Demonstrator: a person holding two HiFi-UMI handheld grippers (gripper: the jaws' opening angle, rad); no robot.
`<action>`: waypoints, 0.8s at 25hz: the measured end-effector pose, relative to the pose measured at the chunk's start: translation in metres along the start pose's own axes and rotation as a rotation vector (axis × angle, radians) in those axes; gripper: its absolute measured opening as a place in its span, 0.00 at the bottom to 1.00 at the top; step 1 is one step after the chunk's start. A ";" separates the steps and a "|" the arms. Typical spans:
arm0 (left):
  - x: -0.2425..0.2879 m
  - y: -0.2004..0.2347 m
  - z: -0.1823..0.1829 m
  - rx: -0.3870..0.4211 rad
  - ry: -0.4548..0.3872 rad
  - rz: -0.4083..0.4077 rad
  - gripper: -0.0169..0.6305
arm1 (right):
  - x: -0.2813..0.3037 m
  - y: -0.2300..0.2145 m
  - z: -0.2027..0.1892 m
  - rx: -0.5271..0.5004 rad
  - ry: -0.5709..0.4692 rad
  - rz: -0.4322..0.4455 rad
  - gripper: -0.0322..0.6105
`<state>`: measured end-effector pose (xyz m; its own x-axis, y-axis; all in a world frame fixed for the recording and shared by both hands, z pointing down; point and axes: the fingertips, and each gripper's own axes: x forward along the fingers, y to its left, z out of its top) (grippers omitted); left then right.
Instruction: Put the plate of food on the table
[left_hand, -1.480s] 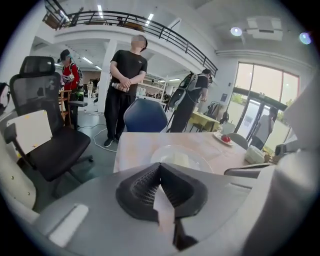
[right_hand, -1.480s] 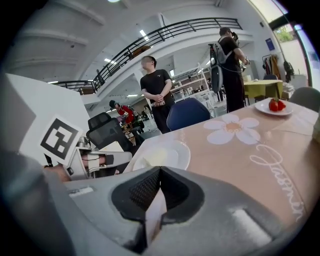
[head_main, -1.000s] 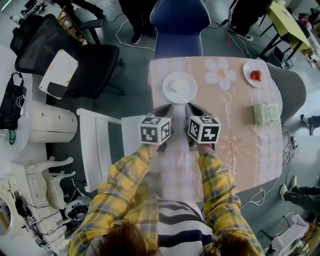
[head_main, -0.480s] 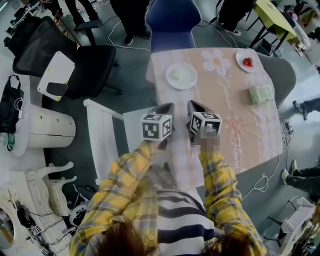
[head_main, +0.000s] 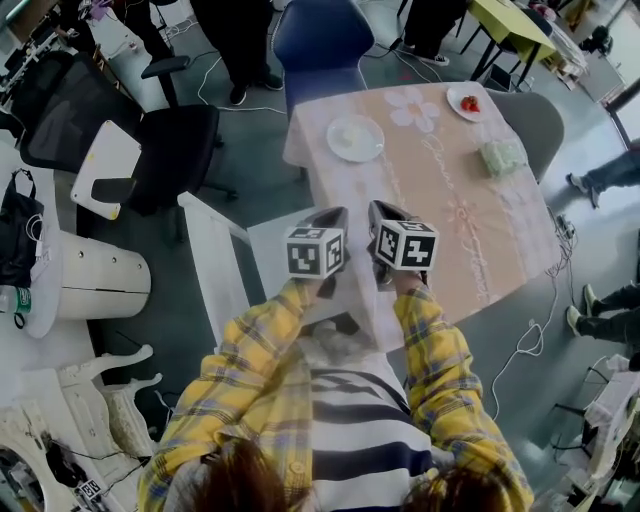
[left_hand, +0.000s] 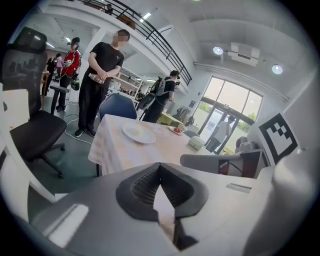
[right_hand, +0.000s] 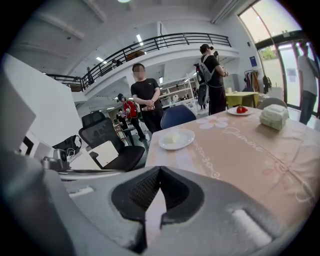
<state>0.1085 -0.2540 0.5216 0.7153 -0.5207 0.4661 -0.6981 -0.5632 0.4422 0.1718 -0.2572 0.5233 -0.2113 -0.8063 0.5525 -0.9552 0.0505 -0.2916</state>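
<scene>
A white plate with pale food (head_main: 354, 137) rests on the pink flowered tablecloth (head_main: 440, 220), near the table's far left corner. The left gripper view shows this plate (left_hand: 139, 133) well ahead of the jaws, and so does the right gripper view (right_hand: 176, 139). My left gripper (head_main: 335, 216) and right gripper (head_main: 378, 211) hang side by side at the table's near left edge, well short of the plate. Both are shut and hold nothing (left_hand: 160, 167) (right_hand: 160, 170).
A second plate with red food (head_main: 468, 102) and a pale green pack (head_main: 501, 157) lie further right on the table. A blue chair (head_main: 318, 40) stands at the far end, a grey chair (head_main: 535, 120) to the right, a white chair (head_main: 215, 260) and a black office chair (head_main: 170, 150) to the left. People stand beyond.
Both grippers have drawn back from the plate toward the table's near edge. The plate stays where it was on the cloth.
</scene>
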 end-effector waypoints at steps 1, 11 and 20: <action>-0.003 -0.001 -0.001 0.007 0.002 -0.009 0.03 | -0.003 0.002 -0.002 0.006 -0.004 -0.009 0.05; -0.034 -0.012 -0.014 0.031 0.011 -0.051 0.03 | -0.034 0.024 -0.022 0.031 -0.016 -0.035 0.05; -0.066 -0.027 -0.028 0.009 -0.010 -0.046 0.03 | -0.072 0.036 -0.037 0.036 -0.047 -0.032 0.05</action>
<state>0.0795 -0.1866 0.5004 0.7471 -0.5002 0.4378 -0.6640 -0.5925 0.4561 0.1449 -0.1759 0.5019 -0.1697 -0.8341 0.5249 -0.9532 0.0038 -0.3022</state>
